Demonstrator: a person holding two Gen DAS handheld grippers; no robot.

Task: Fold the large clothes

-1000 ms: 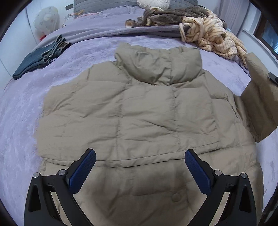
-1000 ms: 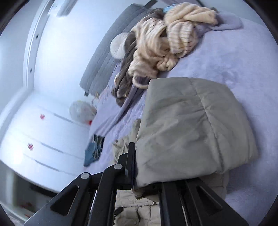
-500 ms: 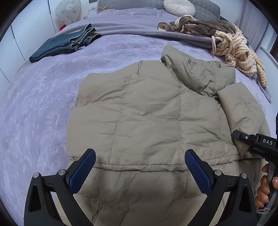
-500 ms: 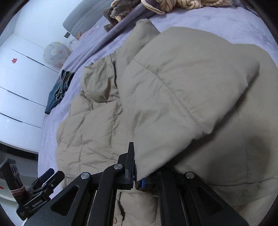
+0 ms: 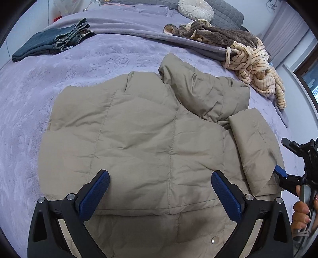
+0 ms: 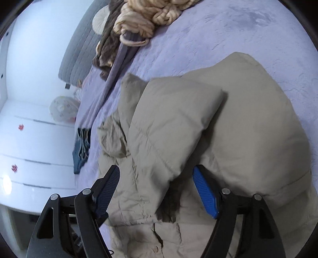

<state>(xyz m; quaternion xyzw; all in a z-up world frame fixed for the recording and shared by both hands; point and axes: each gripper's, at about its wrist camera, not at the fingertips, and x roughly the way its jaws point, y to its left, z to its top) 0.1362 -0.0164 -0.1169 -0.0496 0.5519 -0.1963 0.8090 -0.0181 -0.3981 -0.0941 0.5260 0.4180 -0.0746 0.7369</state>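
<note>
A beige puffer jacket lies spread flat on the purple bed, collar toward the headboard. Its right sleeve is folded in over the body. My left gripper hovers open above the jacket's lower part with nothing between its fingers. In the right wrist view my right gripper has its jaws opening; the sleeve lies loose between them, and the blue pads stand clear of the cloth. The right gripper also shows at the jacket's right edge in the left wrist view, held by a hand.
Folded jeans lie at the far left of the bed. A brown fleece and a cream striped garment are heaped at the far right, near a round white cushion. White cupboards stand beside the bed.
My right gripper, shut on the sleeve a second ago, carried it over the jacket, sank and opened; the sleeve now rests on the jacket. The left gripper drifted sideways, still open.
</note>
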